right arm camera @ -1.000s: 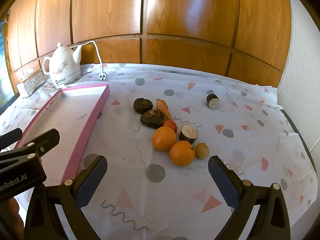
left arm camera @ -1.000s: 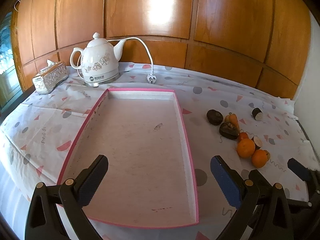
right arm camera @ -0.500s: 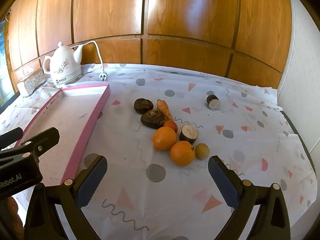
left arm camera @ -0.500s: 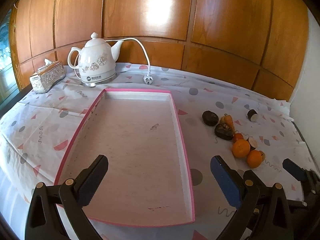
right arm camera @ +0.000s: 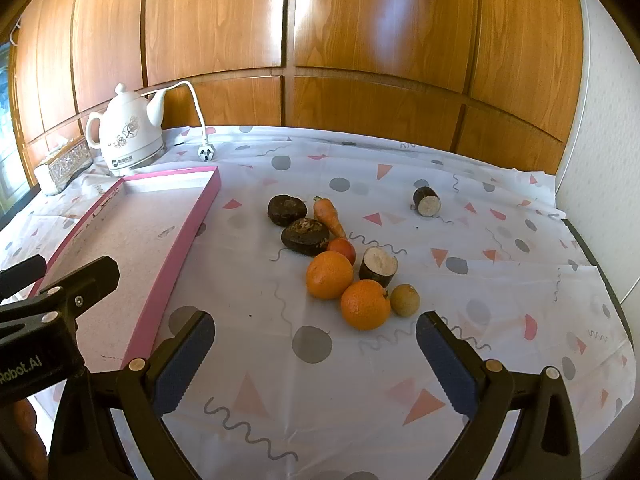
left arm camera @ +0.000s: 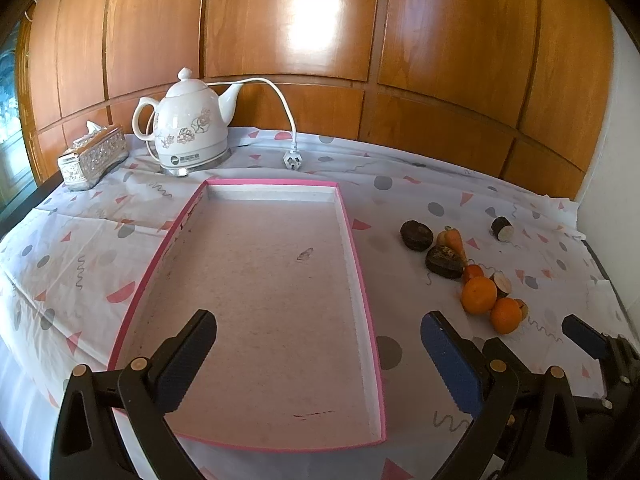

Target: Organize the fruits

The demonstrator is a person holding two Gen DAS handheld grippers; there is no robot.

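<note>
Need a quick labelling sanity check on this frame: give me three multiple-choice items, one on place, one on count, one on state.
1. Where does the pile of produce lie?
A. inside the tray
B. on the patterned cloth right of the tray
C. beside the kettle

2. How many round orange citrus fruits?
A. one
B. two
C. four

3. The right hand-held gripper is:
A. open, holding nothing
B. shut on a carrot
C. shut on an orange

Key: 1 B, the shallow pink-rimmed rectangular tray holds nothing. 2 B, round orange citrus fruits and touch. 3 A, the right hand-held gripper has its jaws spread, short of the fruit.
</note>
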